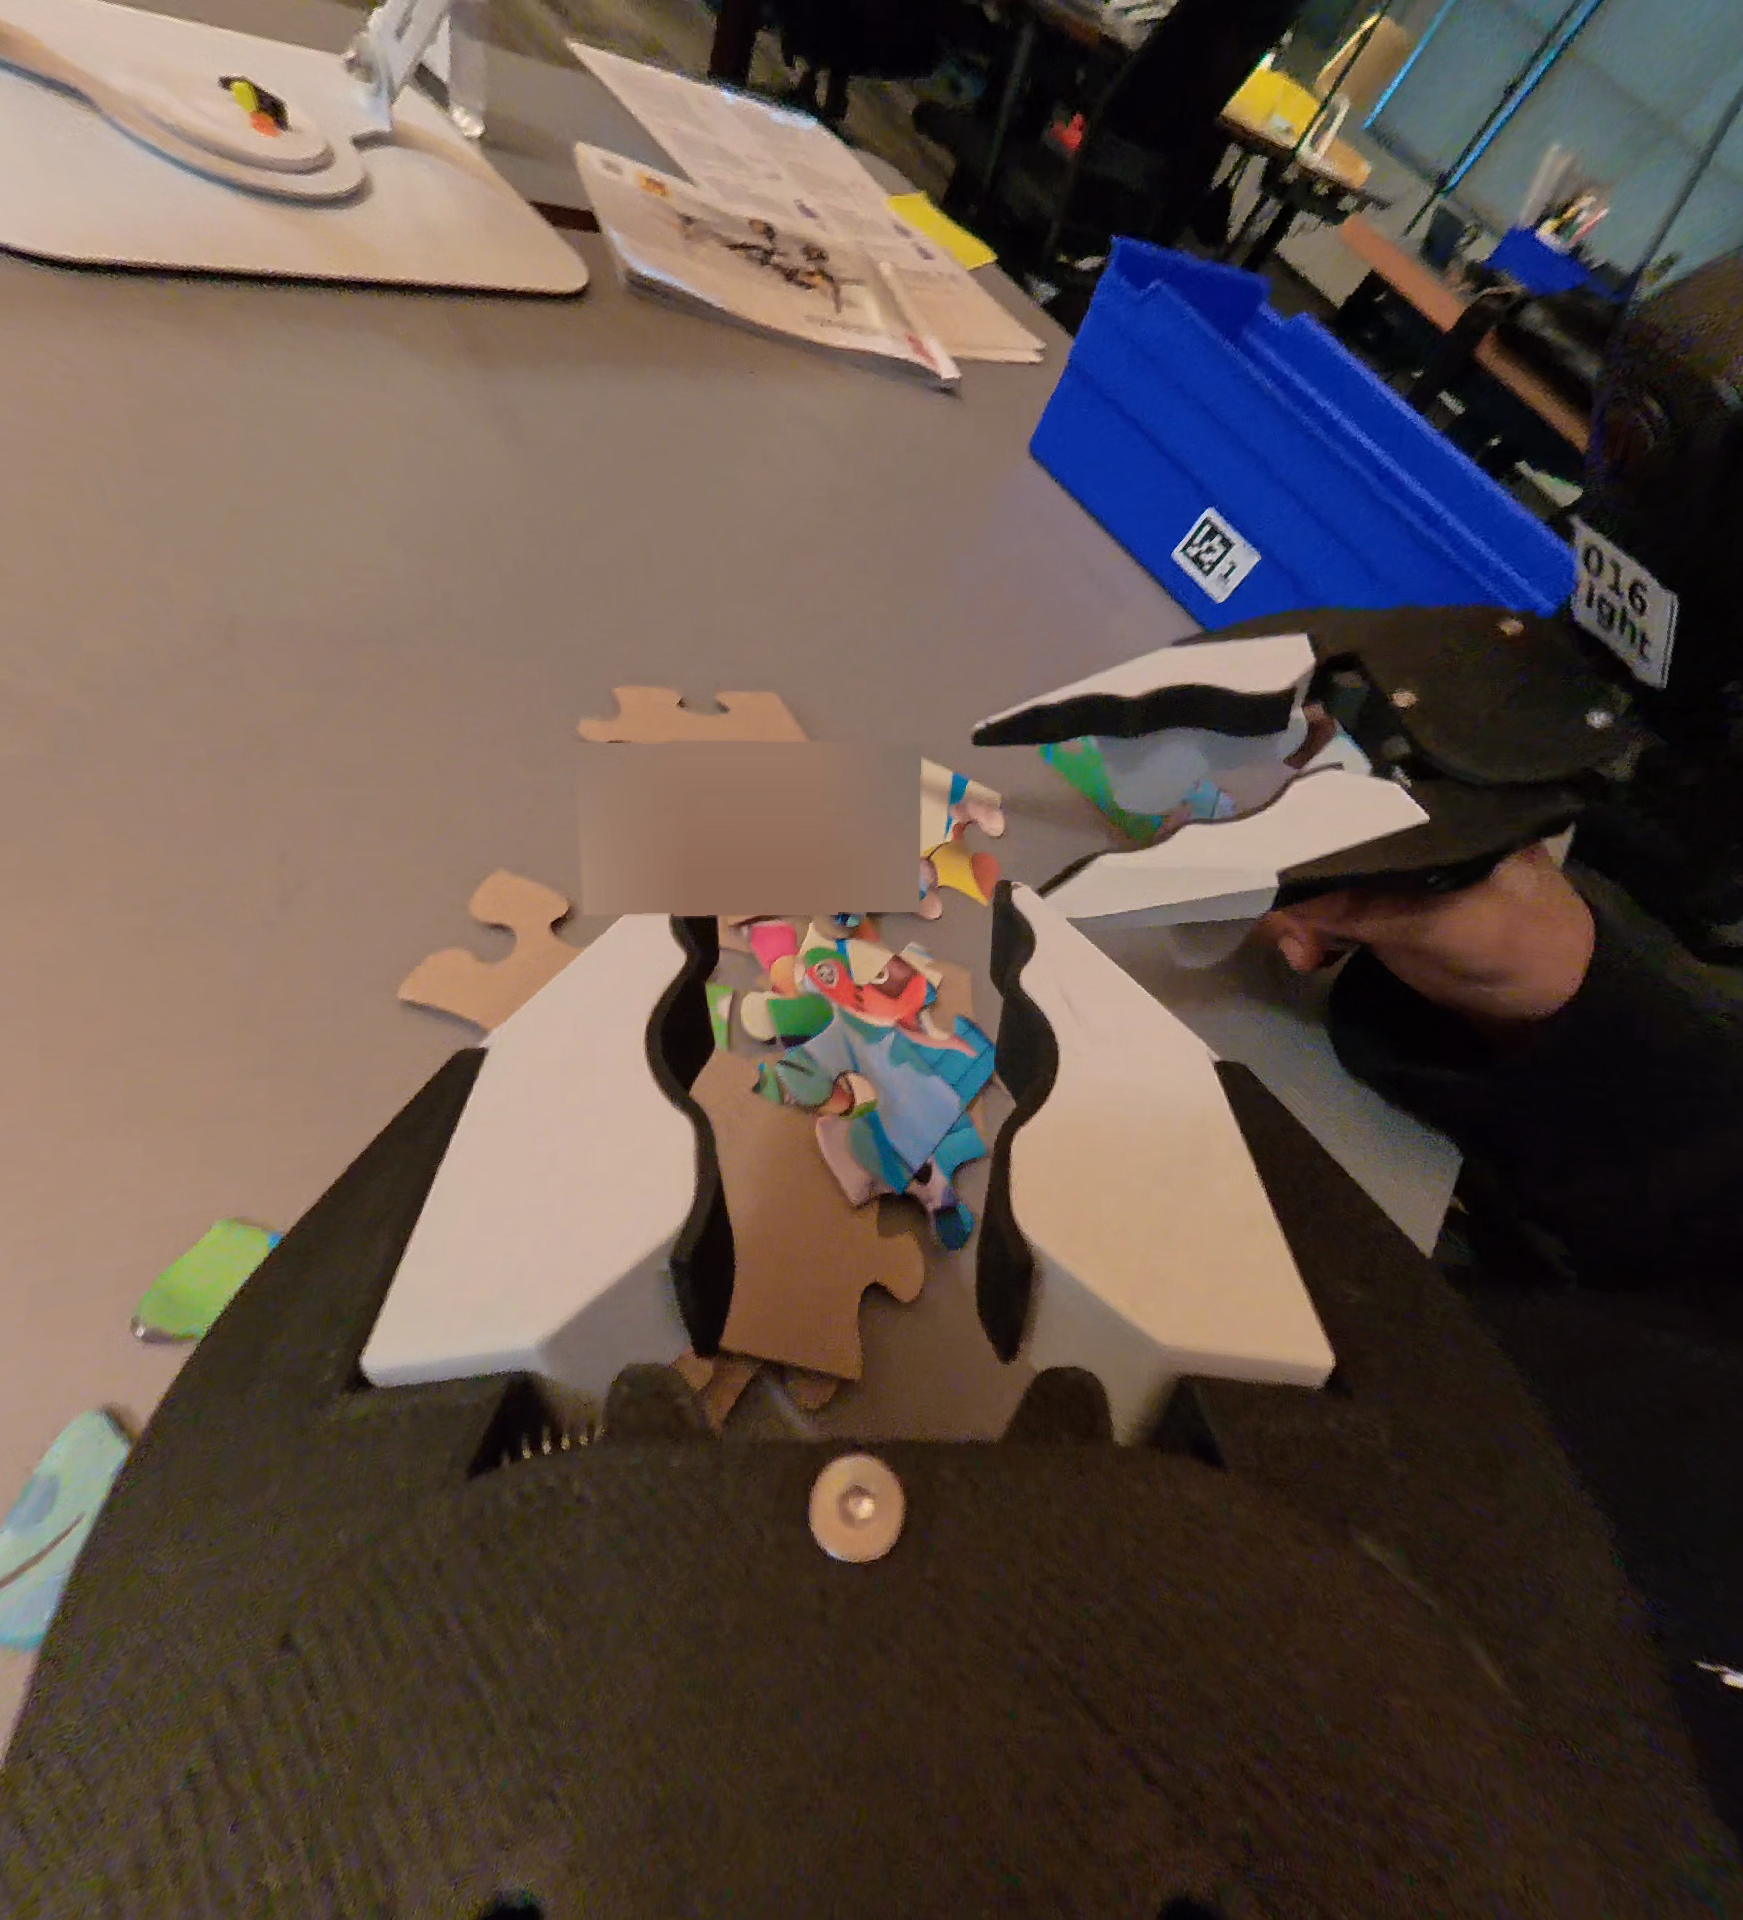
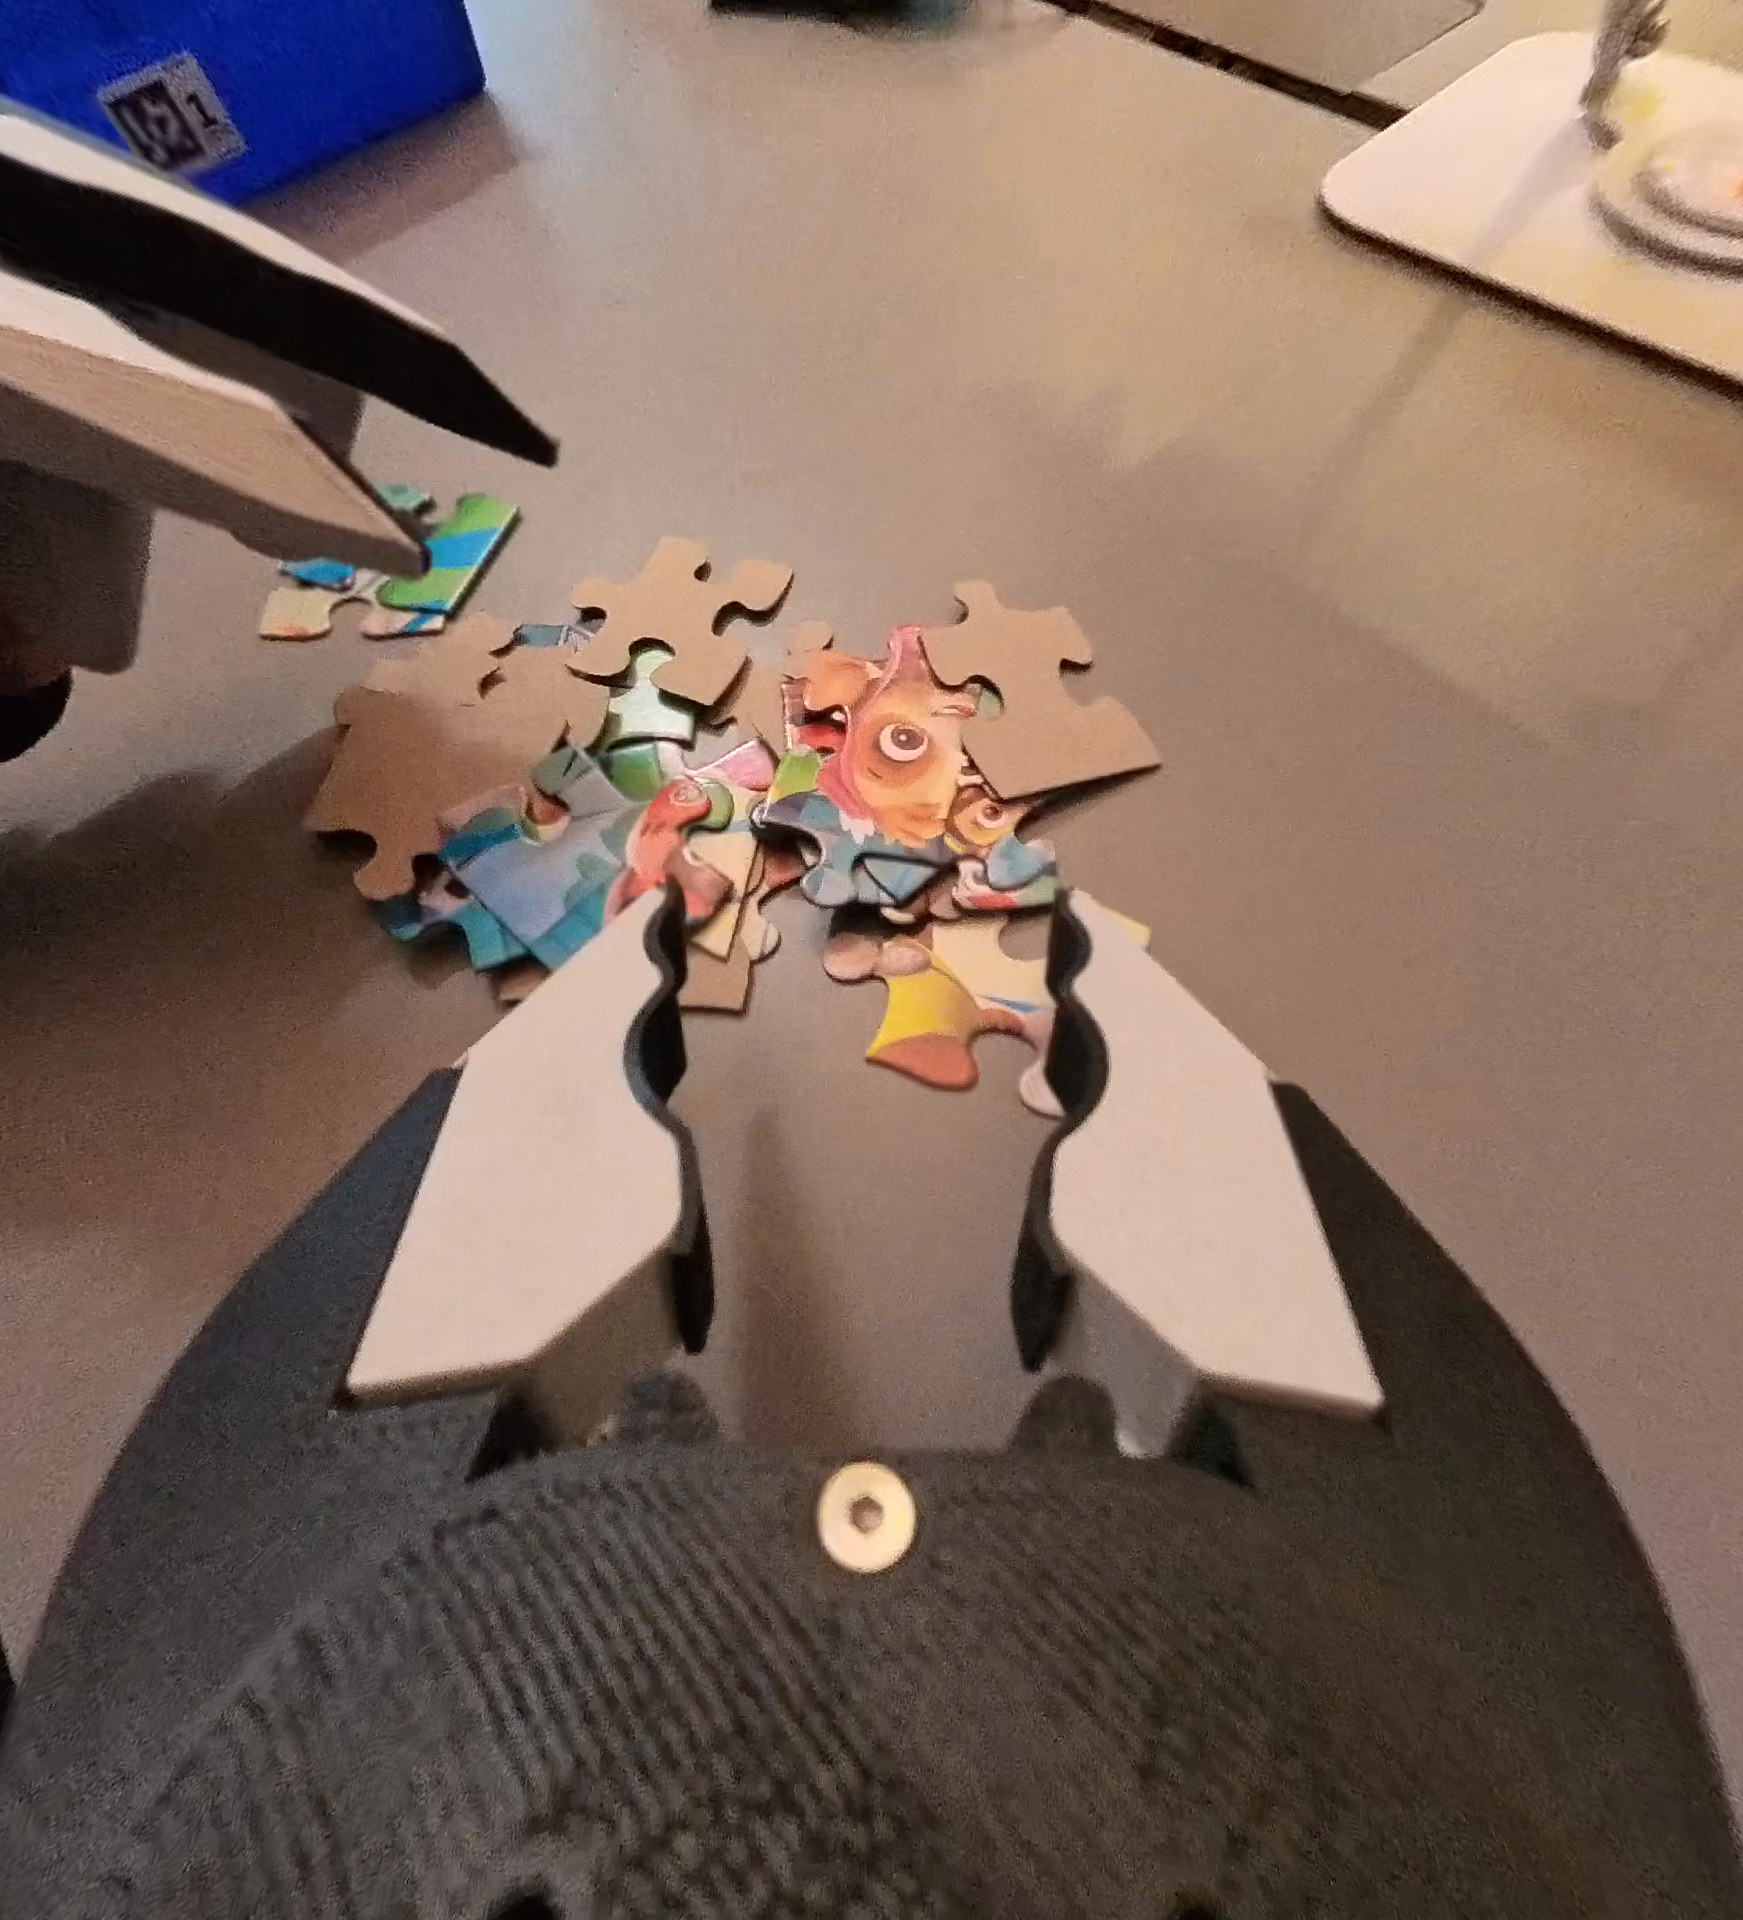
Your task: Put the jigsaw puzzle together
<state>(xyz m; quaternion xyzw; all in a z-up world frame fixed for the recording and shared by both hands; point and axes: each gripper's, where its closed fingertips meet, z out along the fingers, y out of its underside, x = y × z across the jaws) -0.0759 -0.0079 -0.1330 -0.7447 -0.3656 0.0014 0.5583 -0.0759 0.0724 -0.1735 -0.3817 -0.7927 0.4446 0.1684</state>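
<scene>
Puzzle pile (image 2: 742,790) heaped mid-table, some pieces face down (brown backs). Left gripper (image 1: 851,935) over pile, jaws apart, nothing gripped. Right gripper (image 2: 862,925) at pile's near edge, jaws wide, empty. Grey table (image 2: 1262,623) bare beyond. Blue bin (image 1: 1262,436) with coded tag at table edge; papers (image 1: 794,229), white board (image 1: 223,197) farther off.

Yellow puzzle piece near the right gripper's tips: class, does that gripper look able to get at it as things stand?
Probably yes. The yellow puzzle piece lies flat on the table, just ahead of the open right gripper, with nothing on top of it; the left gripper is off to the side.
</scene>
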